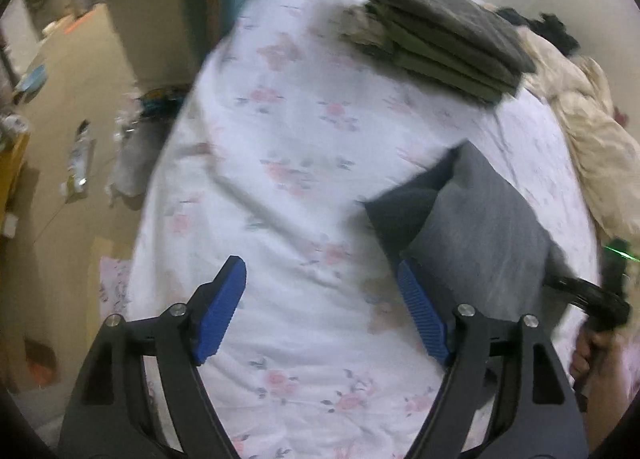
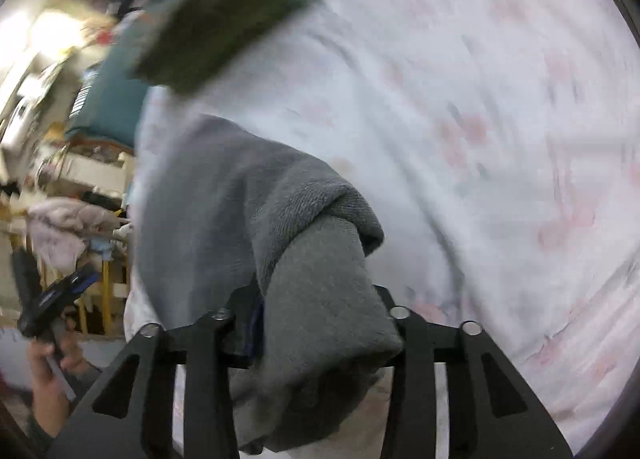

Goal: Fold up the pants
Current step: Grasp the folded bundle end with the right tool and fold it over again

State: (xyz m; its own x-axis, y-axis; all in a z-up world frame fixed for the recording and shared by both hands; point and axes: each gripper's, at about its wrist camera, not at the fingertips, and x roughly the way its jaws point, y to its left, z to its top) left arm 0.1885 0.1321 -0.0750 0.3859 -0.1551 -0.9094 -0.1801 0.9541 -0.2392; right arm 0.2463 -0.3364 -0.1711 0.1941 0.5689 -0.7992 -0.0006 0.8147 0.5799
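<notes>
The grey folded pants [image 1: 472, 227] hang above the floral bed sheet [image 1: 288, 147] at the right of the left wrist view. My right gripper [image 2: 316, 323] is shut on the grey pants [image 2: 256, 211], which drape over and hide its fingers. My left gripper [image 1: 320, 299] is open and empty, its blue pads [image 1: 224, 307] spread wide just left of the pants. The left gripper also shows at the lower left of the right wrist view [image 2: 60, 299], held in a hand. The right gripper's handle shows in the left wrist view [image 1: 592, 299].
A stack of folded dark olive clothes [image 1: 444, 35] lies at the far side of the bed, also in the right wrist view [image 2: 224, 15]. A cream blanket [image 1: 592, 131] lies at the right. The floor with clutter [image 1: 80, 163] lies left of the bed edge.
</notes>
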